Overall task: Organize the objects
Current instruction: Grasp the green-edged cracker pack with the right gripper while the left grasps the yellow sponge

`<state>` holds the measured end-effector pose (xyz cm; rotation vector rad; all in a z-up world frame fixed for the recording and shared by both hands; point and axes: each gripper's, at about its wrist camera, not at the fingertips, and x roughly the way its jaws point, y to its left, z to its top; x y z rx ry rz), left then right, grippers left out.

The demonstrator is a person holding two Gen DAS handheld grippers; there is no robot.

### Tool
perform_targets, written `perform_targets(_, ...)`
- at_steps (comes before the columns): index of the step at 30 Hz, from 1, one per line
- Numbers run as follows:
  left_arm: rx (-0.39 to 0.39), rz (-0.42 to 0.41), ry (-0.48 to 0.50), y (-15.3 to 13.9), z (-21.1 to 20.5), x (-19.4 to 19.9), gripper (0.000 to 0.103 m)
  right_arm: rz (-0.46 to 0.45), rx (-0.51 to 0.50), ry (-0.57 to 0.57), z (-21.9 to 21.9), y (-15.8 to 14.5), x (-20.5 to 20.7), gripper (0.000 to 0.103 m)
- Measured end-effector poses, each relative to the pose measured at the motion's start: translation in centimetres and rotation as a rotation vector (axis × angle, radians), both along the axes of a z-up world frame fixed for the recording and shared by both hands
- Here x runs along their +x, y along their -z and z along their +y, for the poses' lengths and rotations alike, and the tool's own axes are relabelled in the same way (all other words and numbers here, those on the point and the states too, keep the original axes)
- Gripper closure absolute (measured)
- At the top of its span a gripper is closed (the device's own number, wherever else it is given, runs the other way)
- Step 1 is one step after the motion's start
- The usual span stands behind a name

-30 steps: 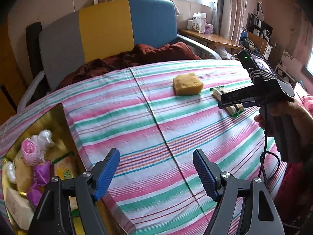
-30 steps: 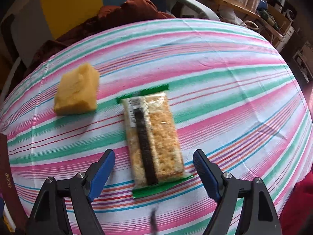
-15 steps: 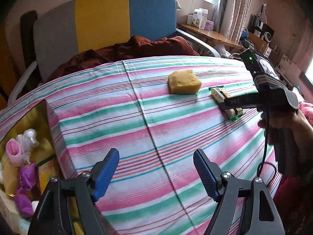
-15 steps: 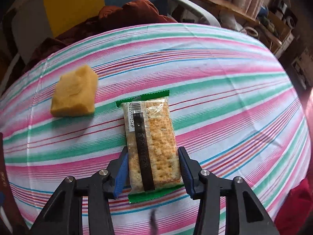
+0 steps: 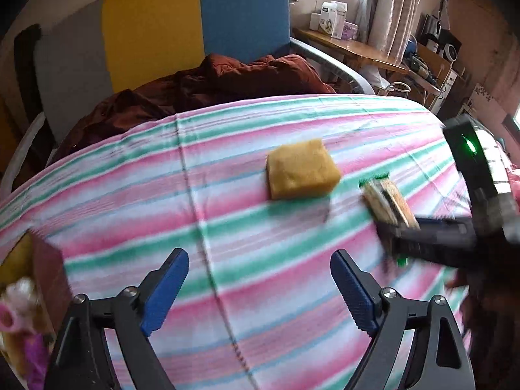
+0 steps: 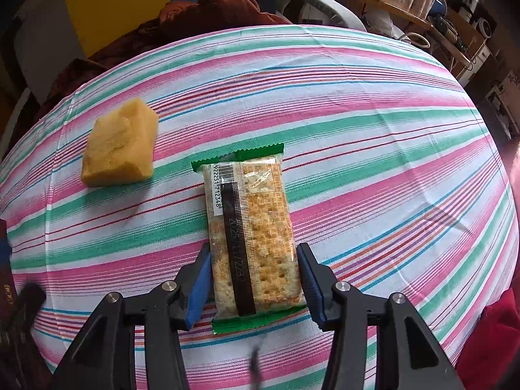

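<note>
A cracker packet (image 6: 247,214) with green ends lies on the striped tablecloth (image 6: 373,162). My right gripper (image 6: 254,250) has its blue pads against the packet's two long sides near its close end; the jaws are opening slightly. A yellow spongy block (image 6: 120,149) sits to the packet's left, apart from it. In the left wrist view the block (image 5: 300,174) lies ahead and the packet (image 5: 386,201) to its right under the right gripper (image 5: 390,237). My left gripper (image 5: 260,260) hovers over bare cloth, its jaws opening with nothing between them.
A dark-red box (image 5: 48,269) with a gold inside holds several small wrapped items at the left edge. Behind the table stands a grey, yellow and blue sofa (image 5: 195,26) with a dark red blanket (image 5: 227,81). A wooden desk (image 5: 354,48) is at the back right.
The right gripper closed on the cracker packet. The left gripper moved across the table toward the yellow block, the box slid to the view's left edge, and its jaws stand wider.
</note>
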<state>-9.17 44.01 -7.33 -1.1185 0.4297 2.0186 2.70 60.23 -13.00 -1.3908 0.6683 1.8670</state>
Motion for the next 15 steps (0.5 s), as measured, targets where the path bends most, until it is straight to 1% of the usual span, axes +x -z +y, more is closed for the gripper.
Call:
perform_targets(7, 0.012, -0.005, 0.018, 0.2, 5.4, -2.4, 0.013, -0.003, 0.0, -0.001, 0.3, -0.1, -0.2, 0.052)
perform_targets(9, 0.019, 0.0, 0.032, 0.3, 7.0, -2.9, 0.012, -0.003, 0.0, -0.001, 0.4, -0.1, -0.3, 0.052)
perform_targets(13, 0.007, -0.006, 0.041, 1.1, 9.8, -3.7, 0.011, -0.007, 0.005, -0.003, 0.5, -0.1, -0.5, 0.052)
perform_targets(15, -0.014, -0.01, 0.04, 2.0, 11.0, -4.2, 0.011, -0.006, 0.004, -0.002, 0.7, -0.1, -0.6, 0.052)
